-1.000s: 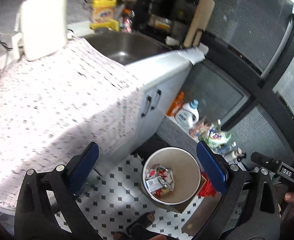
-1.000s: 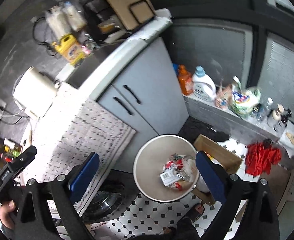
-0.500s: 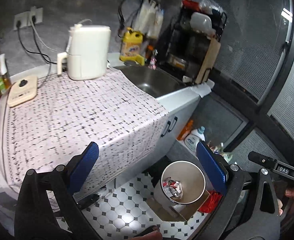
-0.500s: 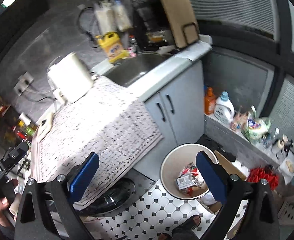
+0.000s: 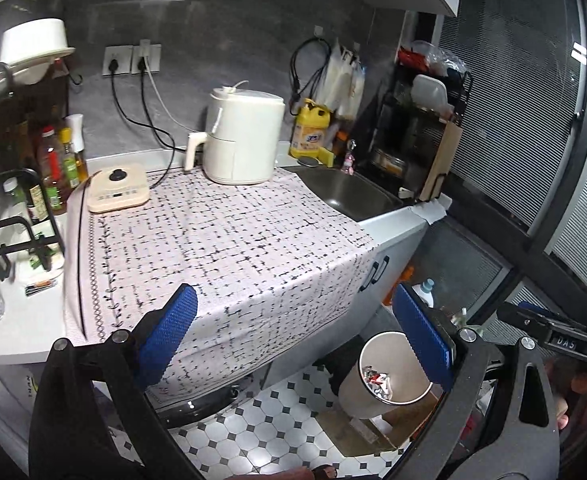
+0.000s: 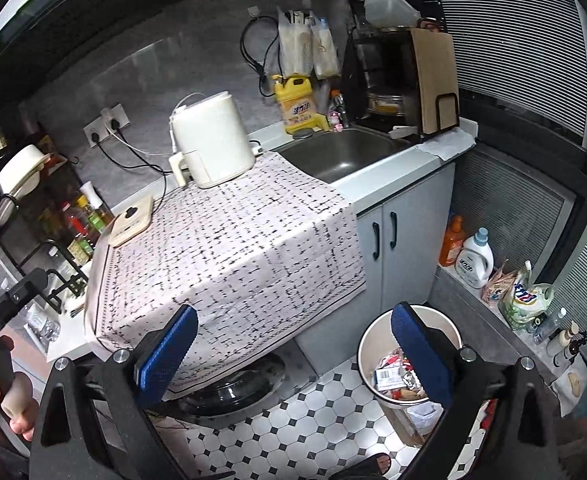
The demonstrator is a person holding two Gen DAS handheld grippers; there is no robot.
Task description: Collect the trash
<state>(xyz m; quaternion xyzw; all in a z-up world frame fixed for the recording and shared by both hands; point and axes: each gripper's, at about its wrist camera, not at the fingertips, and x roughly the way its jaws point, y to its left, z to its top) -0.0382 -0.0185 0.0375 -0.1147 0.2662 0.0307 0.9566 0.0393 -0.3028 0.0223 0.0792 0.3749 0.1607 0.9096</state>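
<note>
Nearest to each camera are the gripper's own two blue pads. The left gripper [image 5: 297,340] has its pads wide apart and nothing between them. The right gripper [image 6: 293,352] is the same: pads far apart, empty.

Just behind the pads, low on the tiled floor [image 6: 305,428], stands the round trash bin [image 6: 367,344], close to the grey cabinet doors [image 6: 389,248]. Wrappers [image 6: 393,372] lie at the bottom of it, and they show also in the left view [image 5: 377,384]. In both views the bin sits below and to the right of the gap between the pads. It seems nearer to the right gripper, because there it looks larger.

Further away is the counter, covered with a white cloth with black marks [image 5: 221,248]. On this cloth I see no loose trash. A flat cream device [image 5: 117,192] and a white appliance [image 5: 241,140] stand at its far side, and the sink [image 5: 349,192] is to the right of them.

To the left of the cloth, on the bare white counter [image 5: 21,320], there is a small dark and orange thing [image 5: 39,286] that may be a wrapper; it is too small to be sure. It lies roughly crosswise in the left view, up and far to the left of the left gripper, so I judge the left hand is the better one to reach it. After that it must travel right and down to the bin.
</note>
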